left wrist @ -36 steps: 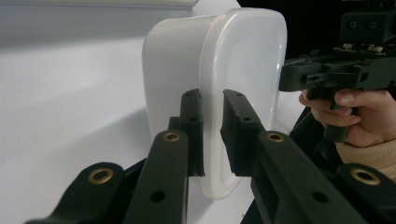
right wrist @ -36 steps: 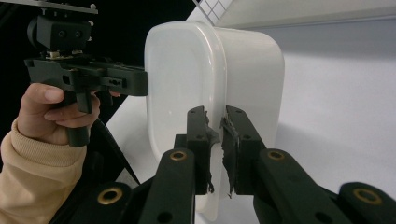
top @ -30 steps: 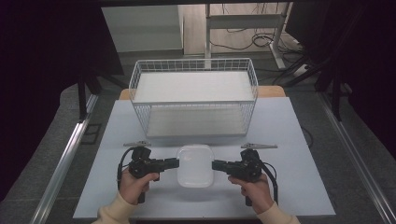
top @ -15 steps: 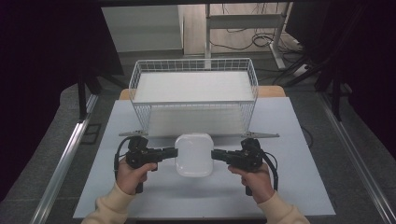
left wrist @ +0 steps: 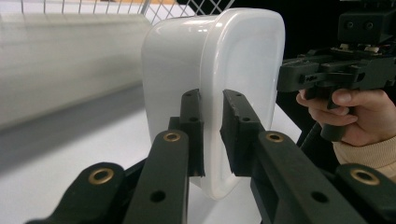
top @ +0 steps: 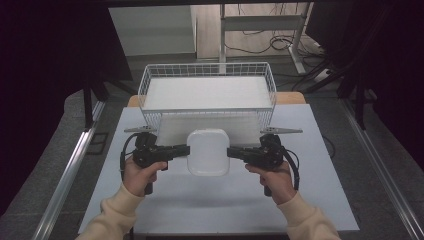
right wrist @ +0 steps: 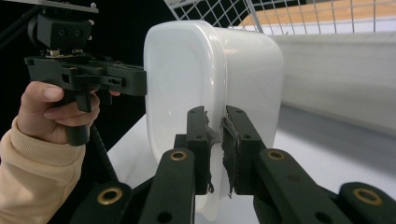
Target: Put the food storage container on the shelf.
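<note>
Left matte-black pistol-grip claw (top: 186,149) and right matte-black pistol-grip claw (top: 231,151): each bears a grey three-cornered top plate and a black trailing cable. Jaw links are flat black bars joined by brass-coloured rivets, ending in dark, worn pads (right wrist: 233,140). Both forearms wear cream ribbed-cuff knit sleeves (top: 117,212).

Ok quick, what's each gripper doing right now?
Left gripper: shut on the white container's rim.
Right gripper: shut on its opposite rim.
</note>
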A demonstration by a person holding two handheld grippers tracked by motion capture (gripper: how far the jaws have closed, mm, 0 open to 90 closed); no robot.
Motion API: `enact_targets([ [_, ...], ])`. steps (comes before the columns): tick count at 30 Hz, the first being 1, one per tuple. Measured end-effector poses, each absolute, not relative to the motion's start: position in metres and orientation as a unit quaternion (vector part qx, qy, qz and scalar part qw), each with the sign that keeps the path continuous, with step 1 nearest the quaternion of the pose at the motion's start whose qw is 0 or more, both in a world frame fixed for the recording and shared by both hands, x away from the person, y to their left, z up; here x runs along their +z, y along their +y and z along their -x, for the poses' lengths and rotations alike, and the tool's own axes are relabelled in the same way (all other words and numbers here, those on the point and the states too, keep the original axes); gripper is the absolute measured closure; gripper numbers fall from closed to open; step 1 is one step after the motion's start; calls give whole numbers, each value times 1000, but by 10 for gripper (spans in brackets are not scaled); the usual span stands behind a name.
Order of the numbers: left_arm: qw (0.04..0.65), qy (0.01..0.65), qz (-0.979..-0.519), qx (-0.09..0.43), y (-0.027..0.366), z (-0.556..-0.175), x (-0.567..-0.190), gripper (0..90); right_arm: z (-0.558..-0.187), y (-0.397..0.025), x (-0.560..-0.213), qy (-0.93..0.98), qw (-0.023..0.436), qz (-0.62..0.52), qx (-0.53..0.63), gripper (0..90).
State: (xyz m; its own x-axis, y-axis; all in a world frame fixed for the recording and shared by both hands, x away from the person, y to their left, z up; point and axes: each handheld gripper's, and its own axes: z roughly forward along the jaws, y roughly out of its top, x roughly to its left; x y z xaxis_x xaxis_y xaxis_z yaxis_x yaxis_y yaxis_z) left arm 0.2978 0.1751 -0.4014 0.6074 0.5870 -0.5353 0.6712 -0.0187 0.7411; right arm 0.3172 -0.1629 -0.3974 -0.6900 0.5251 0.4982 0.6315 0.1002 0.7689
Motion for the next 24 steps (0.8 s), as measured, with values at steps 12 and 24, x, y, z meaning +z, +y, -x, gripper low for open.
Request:
enact_targets([
  [12,552,434,-711,-32,176,-309,-386,799,-328,-163,-382,-740,38,384,-551,810],
  [24,560,426,-710,-21,176,-326,-362,800,-344,-162,-357,-739,25,378,-556,810],
])
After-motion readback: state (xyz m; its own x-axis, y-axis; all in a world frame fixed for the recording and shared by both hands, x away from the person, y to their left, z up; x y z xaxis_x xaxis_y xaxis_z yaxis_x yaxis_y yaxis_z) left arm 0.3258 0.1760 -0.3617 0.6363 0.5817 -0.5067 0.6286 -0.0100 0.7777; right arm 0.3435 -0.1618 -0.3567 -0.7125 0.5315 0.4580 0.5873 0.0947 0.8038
